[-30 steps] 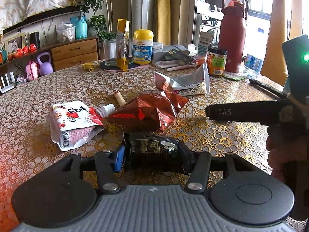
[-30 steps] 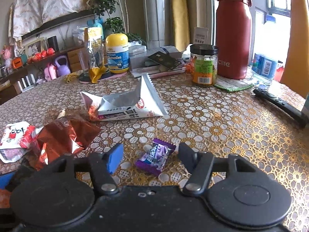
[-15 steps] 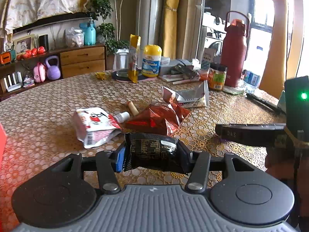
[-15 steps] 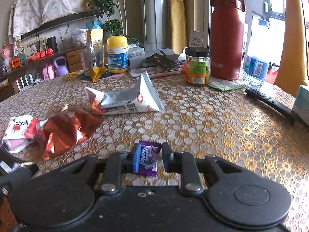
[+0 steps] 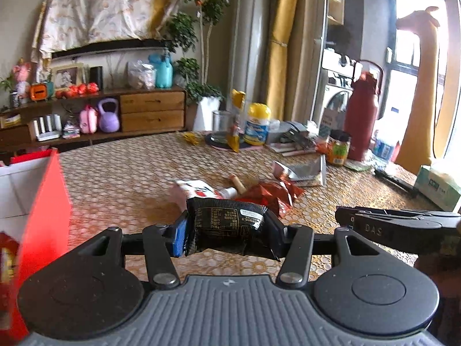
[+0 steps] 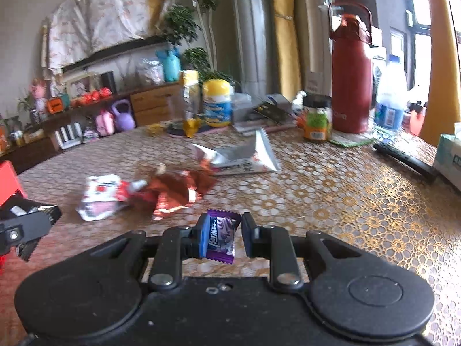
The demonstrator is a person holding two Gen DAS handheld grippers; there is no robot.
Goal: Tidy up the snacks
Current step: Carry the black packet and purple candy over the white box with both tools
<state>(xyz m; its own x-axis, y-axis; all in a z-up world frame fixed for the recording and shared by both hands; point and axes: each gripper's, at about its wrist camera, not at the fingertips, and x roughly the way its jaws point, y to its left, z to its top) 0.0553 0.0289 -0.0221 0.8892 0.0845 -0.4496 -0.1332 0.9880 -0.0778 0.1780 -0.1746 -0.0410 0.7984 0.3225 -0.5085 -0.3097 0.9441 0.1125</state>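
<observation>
My left gripper (image 5: 226,225) is shut on a black snack packet (image 5: 227,220) and holds it above the table. My right gripper (image 6: 223,235) is shut on a small purple candy (image 6: 220,235), lifted off the table. On the table lie a white and red pouch (image 6: 99,193), a crumpled red foil bag (image 6: 178,191) and a silver bag (image 6: 245,157). A red box (image 5: 37,201) stands open at the left edge of the left wrist view. The right gripper's finger (image 5: 397,223) shows at the right of that view.
At the back of the table stand a maroon flask (image 6: 350,86), a small jar (image 6: 317,118), a yellow-capped bottle (image 6: 217,106) and a glass (image 5: 220,127). A remote (image 6: 403,160) and a tissue box (image 5: 439,186) lie at the right.
The right gripper closed on the purple candy and lifted it. The left gripper rose with the black packet and swung left, bringing the red box into view.
</observation>
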